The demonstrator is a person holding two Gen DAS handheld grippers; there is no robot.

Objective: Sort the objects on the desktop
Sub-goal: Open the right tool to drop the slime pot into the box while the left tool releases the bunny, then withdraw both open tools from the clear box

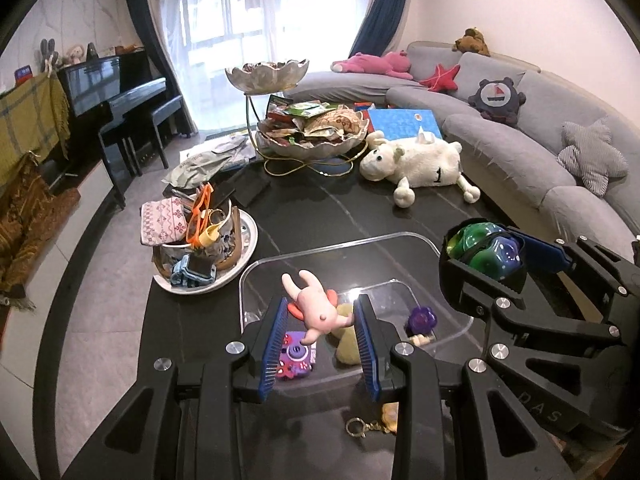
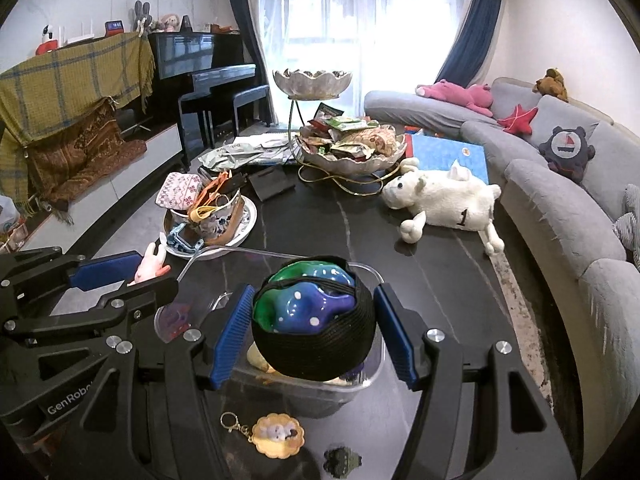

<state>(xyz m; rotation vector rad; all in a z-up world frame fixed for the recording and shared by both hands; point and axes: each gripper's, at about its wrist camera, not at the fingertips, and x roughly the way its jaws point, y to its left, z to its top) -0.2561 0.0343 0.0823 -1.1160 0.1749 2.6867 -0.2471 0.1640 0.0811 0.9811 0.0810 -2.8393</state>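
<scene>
A clear plastic box (image 1: 340, 246) stands on the dark table. My left gripper (image 1: 320, 322) holds a pink rabbit figure (image 1: 316, 306) between its blue pads over the box. A purple toy camera (image 1: 295, 354), a purple flower toy (image 1: 420, 320) and a tan piece lie in the box. My right gripper (image 2: 314, 320) is shut on a black rope-wrapped ball with green and blue inside (image 2: 314, 328), above the box's right part (image 2: 360, 380). The ball also shows in the left wrist view (image 1: 486, 250). A cookie-shaped keychain (image 2: 276, 434) lies on the table in front of the box.
A plate with a cluttered cup (image 1: 200, 240) stands left of the box. A two-tier snack bowl stand (image 1: 312, 132) and a white plush sheep (image 1: 416, 160) lie farther back. A grey sofa (image 1: 540, 152) runs along the right. A small dark object (image 2: 342, 462) lies near the front edge.
</scene>
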